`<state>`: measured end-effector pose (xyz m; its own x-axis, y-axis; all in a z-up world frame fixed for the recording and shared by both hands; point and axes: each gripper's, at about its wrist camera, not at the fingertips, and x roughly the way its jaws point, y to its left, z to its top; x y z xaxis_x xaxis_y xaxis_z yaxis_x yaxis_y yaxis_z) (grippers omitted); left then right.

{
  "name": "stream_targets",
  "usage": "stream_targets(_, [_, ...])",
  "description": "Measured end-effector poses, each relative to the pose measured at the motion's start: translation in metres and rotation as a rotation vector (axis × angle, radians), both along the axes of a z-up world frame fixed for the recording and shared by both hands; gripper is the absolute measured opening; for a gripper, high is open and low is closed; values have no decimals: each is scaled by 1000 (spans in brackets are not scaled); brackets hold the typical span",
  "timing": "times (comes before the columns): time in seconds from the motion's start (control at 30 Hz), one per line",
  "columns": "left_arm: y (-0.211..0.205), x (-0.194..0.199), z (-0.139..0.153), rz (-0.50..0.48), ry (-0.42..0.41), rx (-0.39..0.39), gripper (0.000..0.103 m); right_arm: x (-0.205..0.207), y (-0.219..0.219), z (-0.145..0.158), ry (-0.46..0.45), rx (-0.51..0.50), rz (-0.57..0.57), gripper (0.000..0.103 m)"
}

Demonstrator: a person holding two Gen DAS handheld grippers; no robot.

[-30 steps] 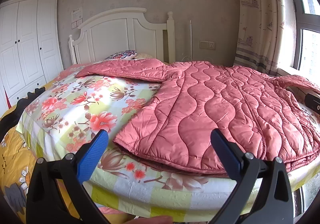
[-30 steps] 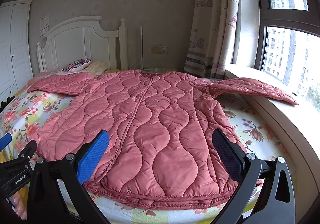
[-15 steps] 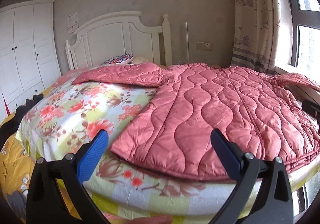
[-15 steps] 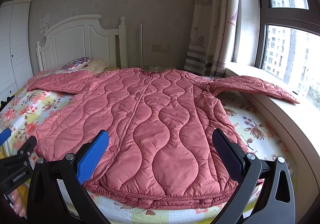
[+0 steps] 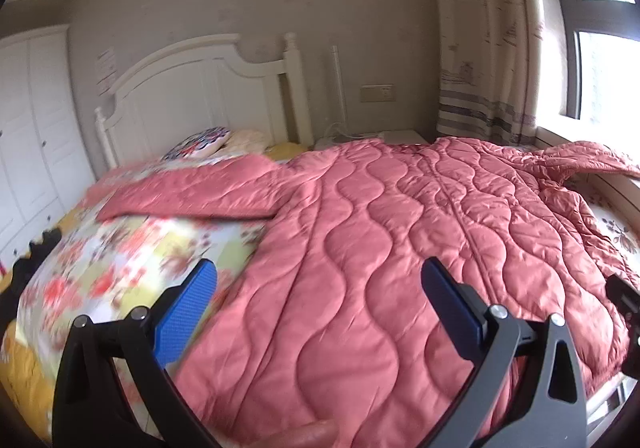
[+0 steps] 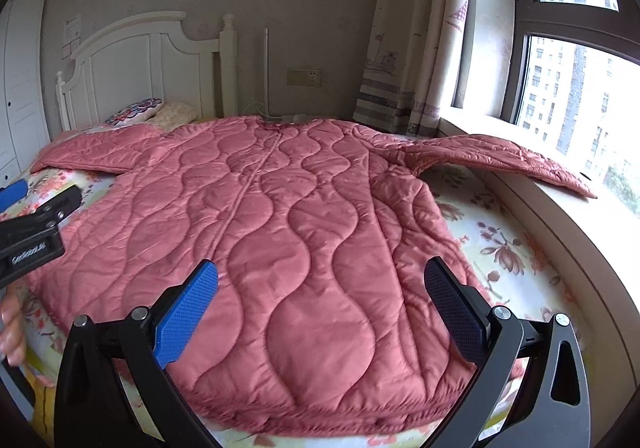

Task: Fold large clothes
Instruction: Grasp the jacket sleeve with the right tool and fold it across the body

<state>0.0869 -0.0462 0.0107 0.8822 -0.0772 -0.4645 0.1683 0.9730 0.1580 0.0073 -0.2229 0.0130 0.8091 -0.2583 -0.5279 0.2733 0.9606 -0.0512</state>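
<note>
left gripper (image 5: 320,288) advanced over jacket (image 6: 288,216) hem | both jaws wide, empty

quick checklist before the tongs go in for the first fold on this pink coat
1. Coat spread flat on the bed, front up: ok.
2. Left tongs open and holding nothing: ok.
3. Right tongs open and holding nothing: ok.
4. Both sleeves laid out: ok. The sleeve by the headboard lies on the bed.
5. Window-side sleeve on the bed: not ok, it lies over the window sill and needs drawing back.
6. Hem free to grip: cannot tell, its near edge sits low between the tongs.
</note>
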Motion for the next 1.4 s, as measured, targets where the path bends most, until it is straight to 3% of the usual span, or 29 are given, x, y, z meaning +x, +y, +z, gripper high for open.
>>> stream_targets(0.17, [-30, 67, -8, -31, 49, 48, 101, 22, -54, 7, -21, 102, -46, 99])
stream_targets(0.33, [-49, 144, -43, -26, 172, 115, 101, 54, -154, 3, -12, 343, -228, 99])
stream_targets(0.4, [-50, 169, -67, -16, 265, 123, 101, 69, -197, -2, -26, 437, -296, 99])
stream_targets(0.43, [-50, 186, -83, -20, 389, 117, 101, 77, -220, -5, -43, 489, -330, 99])
stream_targets(0.53, [-28, 199, -85, -36, 459, -42, 101, 97, -266, -12, -90, 615, -388, 99])
stream_targets(0.57, [-24, 202, -86, -42, 469, -68, 101, 103, -277, -14, -105, 639, -402, 99])
stream_targets(0.7, [-25, 204, -87, -41, 466, -55, 101, 128, -317, -21, -160, 700, -474, 98])
stream_targets(0.73, [-28, 203, -87, -42, 466, -59, 101, 136, -327, -26, -166, 725, -496, 95])
stream_targets(0.87, [-30, 203, -86, -43, 464, -62, 101, 148, -347, -35, -197, 768, -578, 51])
stream_targets(0.9, [-31, 203, -86, -43, 464, -62, 101, 151, -349, -33, -194, 733, -616, 41])
stream_targets(0.97, [-30, 203, -86, -43, 464, -62, 101, 161, -350, -24, -201, 635, -653, 31])
stream_targets(1.1, [-30, 202, -86, -43, 464, -61, 101, 197, -321, 12, -157, 277, -616, 30])
stream_targets(1.2, [-30, 202, -86, -43, 464, -61, 101, 240, -256, 40, -101, -100, -461, 30])
stream_targets(1.23, [-30, 202, -86, -43, 464, -61, 101, 256, -217, 44, -81, -268, -359, 30])
stream_targets(1.33, [-32, 202, -86, -42, 464, -61, 101, 281, -126, 28, -18, -626, -116, 32])
stream_targets(1.37, [-31, 202, -86, -42, 464, -61, 101, 284, -87, 7, 29, -771, 9, 43])
stream_targets(1.4, [-30, 202, -86, -42, 463, -61, 101, 284, -55, -17, 83, -889, 119, 60])
